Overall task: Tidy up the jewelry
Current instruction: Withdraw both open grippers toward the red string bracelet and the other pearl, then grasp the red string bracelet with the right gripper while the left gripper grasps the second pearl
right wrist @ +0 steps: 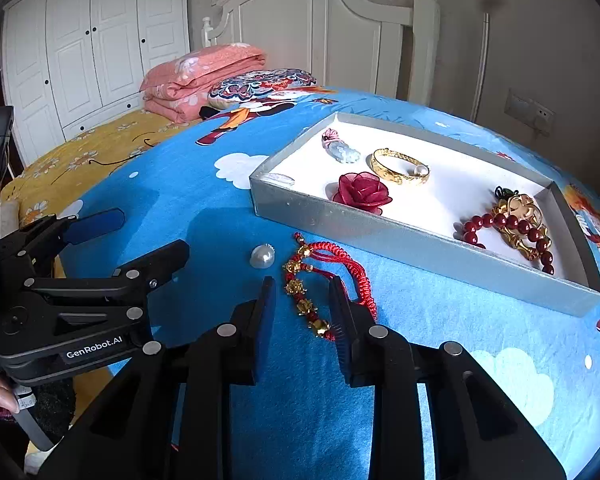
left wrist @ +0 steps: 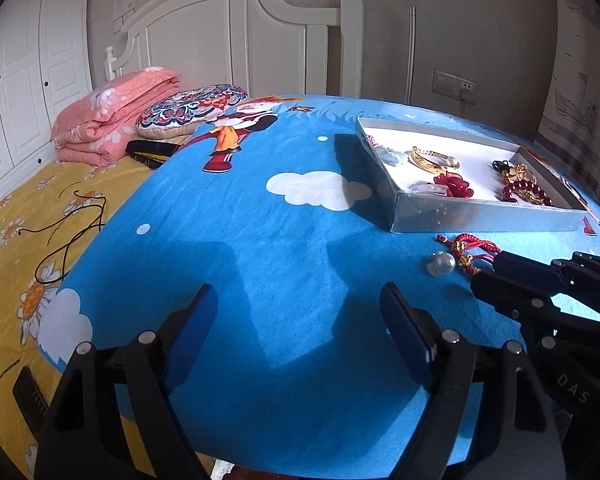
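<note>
Pickup step: my right gripper (right wrist: 302, 300), jaws narrowed round the red cord bracelet (right wrist: 320, 280), not yet pinching. Left gripper (left wrist: 296, 320) wide, empty. Next: pinch, lift into tray (right wrist: 420, 248).

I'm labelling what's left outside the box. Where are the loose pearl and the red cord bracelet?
loose pearl (right wrist: 262, 256): right wrist view, middle of its dome.
red cord bracelet (right wrist: 300, 289): right wrist view, a gold bead on its cord.

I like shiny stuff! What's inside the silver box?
Inside the silver box: a gold bangle with a pearl, a red fabric rose, a pale blue charm, dark red beads and gold pieces. The near wall hides part of the floor.
</note>
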`<state>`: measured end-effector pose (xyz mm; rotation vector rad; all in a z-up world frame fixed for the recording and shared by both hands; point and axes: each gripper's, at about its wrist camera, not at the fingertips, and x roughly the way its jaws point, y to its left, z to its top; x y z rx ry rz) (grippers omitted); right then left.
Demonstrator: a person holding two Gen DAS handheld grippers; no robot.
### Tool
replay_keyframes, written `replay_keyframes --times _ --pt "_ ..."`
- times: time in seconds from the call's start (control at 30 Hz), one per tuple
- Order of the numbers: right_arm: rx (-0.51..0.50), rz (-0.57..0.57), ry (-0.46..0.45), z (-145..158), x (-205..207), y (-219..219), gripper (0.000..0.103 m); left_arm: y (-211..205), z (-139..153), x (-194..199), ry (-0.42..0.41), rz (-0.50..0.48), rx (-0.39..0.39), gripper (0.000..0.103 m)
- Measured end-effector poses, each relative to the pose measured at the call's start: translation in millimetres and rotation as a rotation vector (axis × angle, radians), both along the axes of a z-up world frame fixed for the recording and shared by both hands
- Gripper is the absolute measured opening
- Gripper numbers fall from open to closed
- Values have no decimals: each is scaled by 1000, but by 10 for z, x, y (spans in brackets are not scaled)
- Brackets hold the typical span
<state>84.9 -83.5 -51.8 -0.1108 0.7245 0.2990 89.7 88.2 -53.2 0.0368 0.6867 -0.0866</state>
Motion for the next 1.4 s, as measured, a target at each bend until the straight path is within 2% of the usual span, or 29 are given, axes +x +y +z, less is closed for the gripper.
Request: replay_keyframes --times 0.13,0.33,0.43,0.47,0.53,0.6,0.83,1.1,1.4 --pt "-11 -8 -4 -4 7 15 26 13 -4 -20 -12 24 19 80" --pt "-35 -5 -21 -10 -3 63 26 38 -13 -16 -4 22 7 80" --pt "-54 11 -35 -15 -22 99 18 25 -7 -21 -3 18 2 80" --pt "-61 17 -40 -16 -38 116 12 20 -4 -22 -4 17 3 80" --pt "-91 20 -61 -23 -75 160 10 2 -1 -26 -4 14 4 80" --pt "-78 11 -67 -23 -87 146 10 -11 -1 -29 -4 12 6 80" --pt "-53 -57 -68 -16 -89 -27 10 -65 1 -35 -1 0 -3 80" --pt "-36 -146 -69 -12 -133 -412 10 -407 15 -12 -5 -52 1 80" --pt "-11 -239 -70 -43 -255 -871 10 -792 11 125 16 -110 -9 66"
